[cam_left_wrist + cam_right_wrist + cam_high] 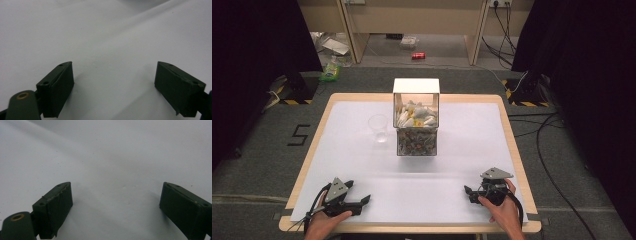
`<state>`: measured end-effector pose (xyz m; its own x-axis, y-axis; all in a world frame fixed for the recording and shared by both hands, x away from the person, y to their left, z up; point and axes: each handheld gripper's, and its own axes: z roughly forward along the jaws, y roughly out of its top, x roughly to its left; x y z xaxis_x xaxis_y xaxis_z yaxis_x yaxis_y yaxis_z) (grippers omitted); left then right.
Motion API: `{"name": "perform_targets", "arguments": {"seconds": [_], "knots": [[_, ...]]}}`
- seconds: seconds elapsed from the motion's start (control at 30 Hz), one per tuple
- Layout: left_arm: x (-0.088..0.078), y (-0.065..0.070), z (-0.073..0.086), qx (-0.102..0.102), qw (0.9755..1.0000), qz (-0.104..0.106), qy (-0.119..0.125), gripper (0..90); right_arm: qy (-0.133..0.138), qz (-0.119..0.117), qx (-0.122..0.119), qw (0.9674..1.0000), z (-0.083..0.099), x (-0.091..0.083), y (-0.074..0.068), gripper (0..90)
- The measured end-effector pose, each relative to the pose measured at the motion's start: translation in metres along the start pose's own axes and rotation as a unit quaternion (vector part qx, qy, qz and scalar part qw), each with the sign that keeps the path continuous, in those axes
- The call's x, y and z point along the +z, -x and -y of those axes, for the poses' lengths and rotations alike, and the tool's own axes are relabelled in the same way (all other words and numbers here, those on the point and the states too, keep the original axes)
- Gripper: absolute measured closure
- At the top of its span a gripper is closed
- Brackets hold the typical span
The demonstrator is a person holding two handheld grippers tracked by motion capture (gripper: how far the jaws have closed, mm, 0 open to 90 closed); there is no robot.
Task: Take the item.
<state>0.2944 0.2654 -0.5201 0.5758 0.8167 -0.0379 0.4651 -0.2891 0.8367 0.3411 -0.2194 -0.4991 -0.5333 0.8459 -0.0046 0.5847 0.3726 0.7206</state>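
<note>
Clear box (416, 125): a see-through, square-sided container with a white lid standing open at its far edge; it is packed with small pale and brownish pieces (too small to tell what they are). It stands upright at the middle of the table, towards the far side.
Cup (378, 128): one clear plastic cup, upright, just left of the box and apart from it.
Left gripper (362, 201): held in the left hand (323, 224) at the near left of the sheet, well apart from cup and box; in the left gripper view its two black jaws stand wide apart over bare white surface, nothing between them.
Right gripper (471, 192): held in the right hand (504, 212) at the near right; jaws likewise spread wide, with only white sheet between.
Count: one box, one cup, two grippers, two hands.
Surface: a white sheet (362, 160) covering a light wooden table (512, 135) whose rim shows around it.
Room: grey carpet with a black "5" (299, 134) marked at the left, dark curtains on both sides, cables at the right, a red can (418, 55) and a green packet (330, 73) on the floor beyond the table.
</note>
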Motion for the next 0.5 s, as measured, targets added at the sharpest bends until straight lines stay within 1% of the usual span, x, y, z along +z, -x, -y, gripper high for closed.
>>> {"name": "perform_targets", "arguments": {"seconds": [0.23,0.5], "knots": [[-0.0002,-0.0001,-0.0002,-0.001,1.0,0.0,0.0,15.5,-0.001,-0.001,-0.001,1.0,-0.0001,0.0003,-0.0001,11.0],[-0.0017,0.0007,-0.0029,0.006,1.0,0.0,-0.002,16.3,0.0,-0.001,-0.001,1.0,0.0,0.0004,-0.0001,11.0]]}}
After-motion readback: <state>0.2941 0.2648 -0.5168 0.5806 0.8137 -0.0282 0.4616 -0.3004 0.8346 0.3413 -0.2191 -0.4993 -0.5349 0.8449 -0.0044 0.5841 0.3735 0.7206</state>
